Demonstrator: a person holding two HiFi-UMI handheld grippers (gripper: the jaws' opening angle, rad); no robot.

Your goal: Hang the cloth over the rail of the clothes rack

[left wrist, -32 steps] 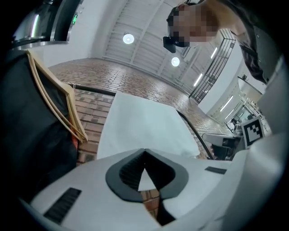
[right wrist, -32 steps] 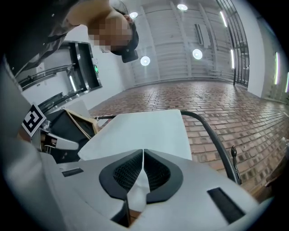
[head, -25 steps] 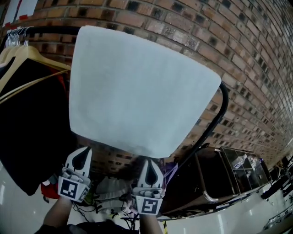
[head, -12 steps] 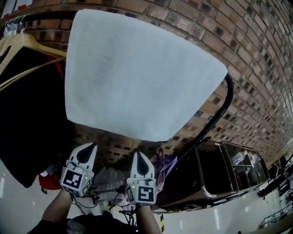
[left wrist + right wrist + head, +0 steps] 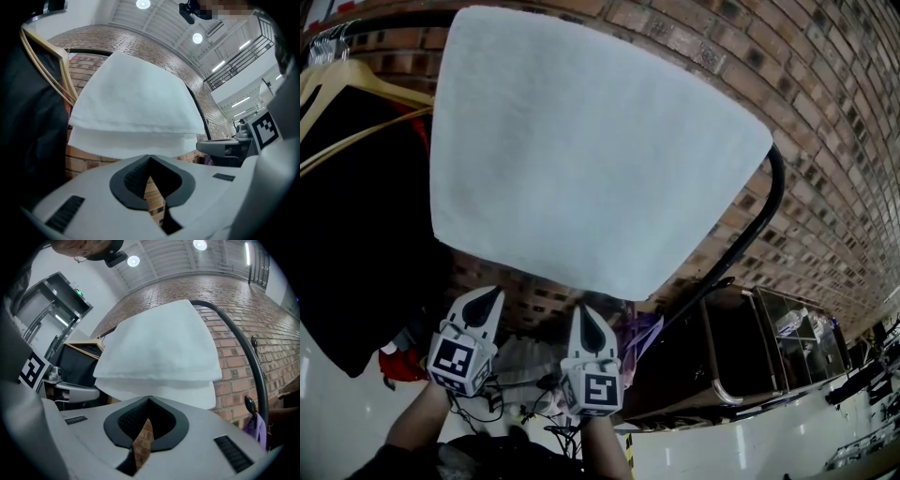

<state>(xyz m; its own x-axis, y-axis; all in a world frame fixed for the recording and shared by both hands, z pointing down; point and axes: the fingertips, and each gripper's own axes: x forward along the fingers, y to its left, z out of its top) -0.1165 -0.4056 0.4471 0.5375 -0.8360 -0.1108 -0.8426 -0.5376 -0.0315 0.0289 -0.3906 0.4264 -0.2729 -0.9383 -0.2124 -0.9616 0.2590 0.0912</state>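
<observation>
The white cloth (image 5: 591, 159) hangs folded over the black rail (image 5: 772, 202) of the clothes rack, in front of the brick wall. Its two layers show in both gripper views, the cloth (image 5: 136, 108) ahead of the left one and the cloth (image 5: 159, 352) ahead of the right. My left gripper (image 5: 492, 292) is just below the cloth's lower edge, shut with nothing in it. To its right is my right gripper (image 5: 581, 307), also shut and holding nothing. Neither touches the cloth.
Dark garments (image 5: 356, 234) on wooden hangers (image 5: 356, 80) fill the rail's left side. The rail bends down at the right, with a purple item (image 5: 642, 333) near its post. A dark cabinet (image 5: 741, 366) stands at the lower right. The brick wall (image 5: 825, 112) is close behind.
Both grippers have sunk a little below the cloth's lower edge and stayed shut. The cloth stays draped on the rail.
</observation>
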